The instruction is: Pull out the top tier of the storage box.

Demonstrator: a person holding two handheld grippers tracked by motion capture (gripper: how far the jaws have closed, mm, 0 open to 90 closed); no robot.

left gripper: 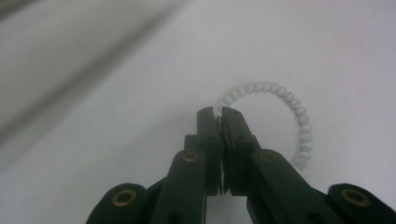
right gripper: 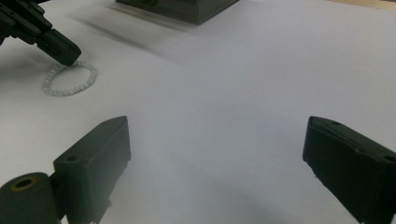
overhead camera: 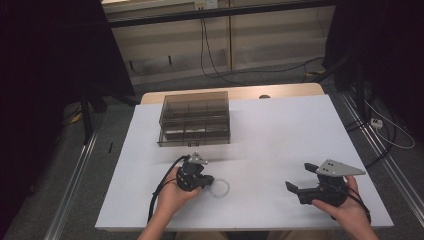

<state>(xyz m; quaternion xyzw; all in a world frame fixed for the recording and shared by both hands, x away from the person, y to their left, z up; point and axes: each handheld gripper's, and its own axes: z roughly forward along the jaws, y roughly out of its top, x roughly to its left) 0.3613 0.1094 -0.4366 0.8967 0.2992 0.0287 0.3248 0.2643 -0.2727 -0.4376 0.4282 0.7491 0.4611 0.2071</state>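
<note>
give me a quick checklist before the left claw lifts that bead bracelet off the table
1. Left claw closed on the bead bracelet: ok, its jaws are pinched together on the ring's near edge.
2. How firm the grip on the beads is: cannot tell, the tips hide the pinched part.
3. Bracelet lying flat on the white table: ok.
4. Right claw out of the way: ok, open, holding nothing, well apart from the bracelet.
5. Path to the compartment box: ok, bare table between it and the bracelet.
6. Box open on top: cannot tell.
</note>
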